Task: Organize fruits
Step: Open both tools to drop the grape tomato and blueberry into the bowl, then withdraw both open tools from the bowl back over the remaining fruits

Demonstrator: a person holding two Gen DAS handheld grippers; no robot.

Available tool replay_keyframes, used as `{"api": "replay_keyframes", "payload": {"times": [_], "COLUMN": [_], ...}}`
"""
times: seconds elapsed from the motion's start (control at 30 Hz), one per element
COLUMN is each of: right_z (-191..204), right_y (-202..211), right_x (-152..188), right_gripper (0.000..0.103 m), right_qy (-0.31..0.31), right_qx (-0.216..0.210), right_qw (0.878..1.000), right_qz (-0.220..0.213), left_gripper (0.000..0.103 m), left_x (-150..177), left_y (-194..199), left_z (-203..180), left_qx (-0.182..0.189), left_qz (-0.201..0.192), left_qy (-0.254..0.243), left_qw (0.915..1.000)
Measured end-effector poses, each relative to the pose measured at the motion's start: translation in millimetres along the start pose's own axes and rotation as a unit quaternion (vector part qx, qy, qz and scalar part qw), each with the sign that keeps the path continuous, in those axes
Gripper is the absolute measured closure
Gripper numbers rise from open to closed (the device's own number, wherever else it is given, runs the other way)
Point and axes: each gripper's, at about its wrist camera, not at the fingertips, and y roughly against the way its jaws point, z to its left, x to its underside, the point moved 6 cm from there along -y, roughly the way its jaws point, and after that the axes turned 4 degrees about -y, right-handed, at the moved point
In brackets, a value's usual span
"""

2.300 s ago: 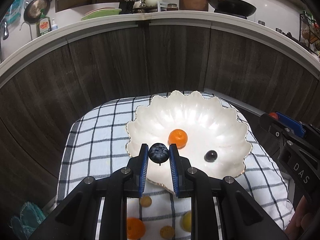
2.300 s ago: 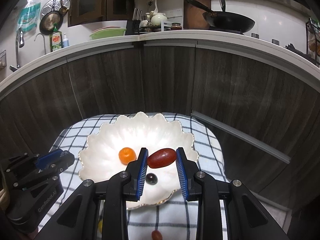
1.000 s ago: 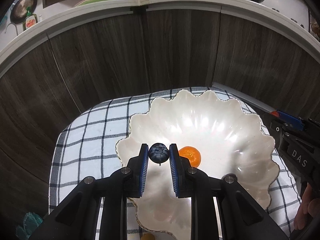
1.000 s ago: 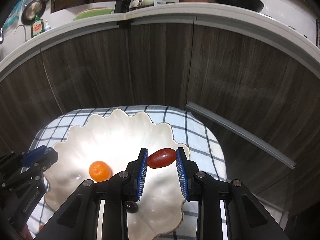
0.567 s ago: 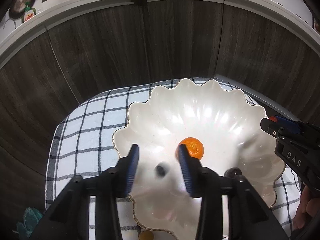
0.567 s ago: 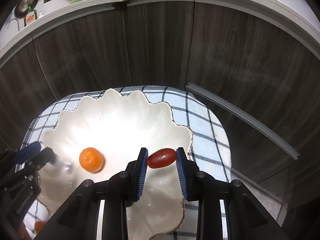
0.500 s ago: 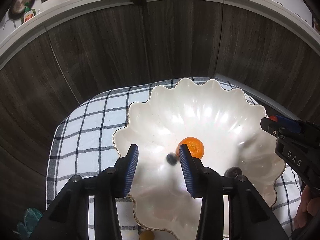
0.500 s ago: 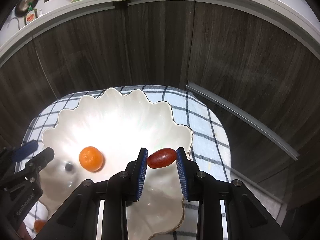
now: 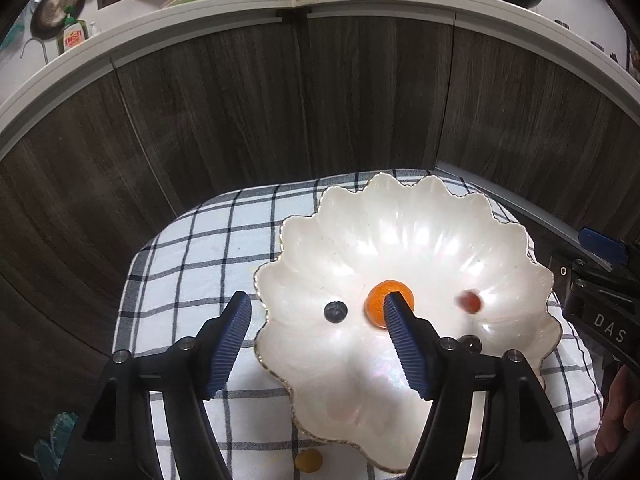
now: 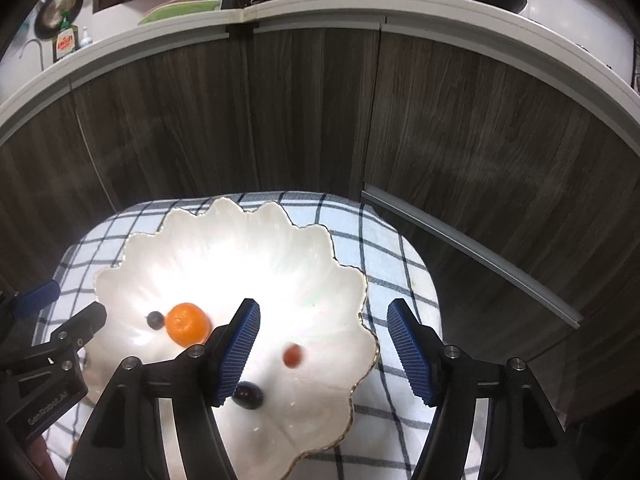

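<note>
So both fruits are out of the jaws now. A second ago the left gripper [image 9: 316, 312] was pinching the blueberry [image 9: 335, 311] and the right gripper [image 10: 324, 320] had the little red fruit [image 10: 293, 355] clamped; since then both sets of jaws have just been opening, and each stands wide with nothing between the pads.

The blueberry sits on the floor of the white scalloped bowl [image 9: 404, 216], just left of the small orange [image 9: 390, 308], close but I can't tell if they touch. The red fruit shows up blurred, so my guess is it's dropping or rolling, and it looks roughly round through the blur. It's on the right half of the bowl, apart from the orange. A dark grape [image 10: 249, 395] lies at the near side, half hidden behind the right gripper's left finger.

What the next move hangs on, as I read it: the leftover fruit is outside the bowl, on the checked cloth [image 9: 208, 248]. I can see one yellowish piece [image 9: 308, 471] just off the bowl's near rim, down between the left gripper's fingers, behind the fingertips rather than ahead of them. So the left hand is the nearer one, and it would need to pull back toward the person and dip down to reach it. It looks round, so grip angle shouldn't matter much.
</note>
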Motion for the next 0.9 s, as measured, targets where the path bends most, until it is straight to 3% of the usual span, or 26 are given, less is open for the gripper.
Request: {"api": "replay_keyframes", "payload": {"times": [0.9], "right_z": [1], "right_y": [55], "right_x": [12], "right_gripper": [0.036], "right_qy": [-0.015], "right_qx": [-0.022], "right_qw": [0.999], "right_qz": [-0.026], "left_gripper": [0.035], "left_x": [18], "left_y": [50], "left_z": [4], "left_qx": [-0.002], "left_qz": [-0.014], "left_qy": [-0.001], "left_qw": [0.9999]}}
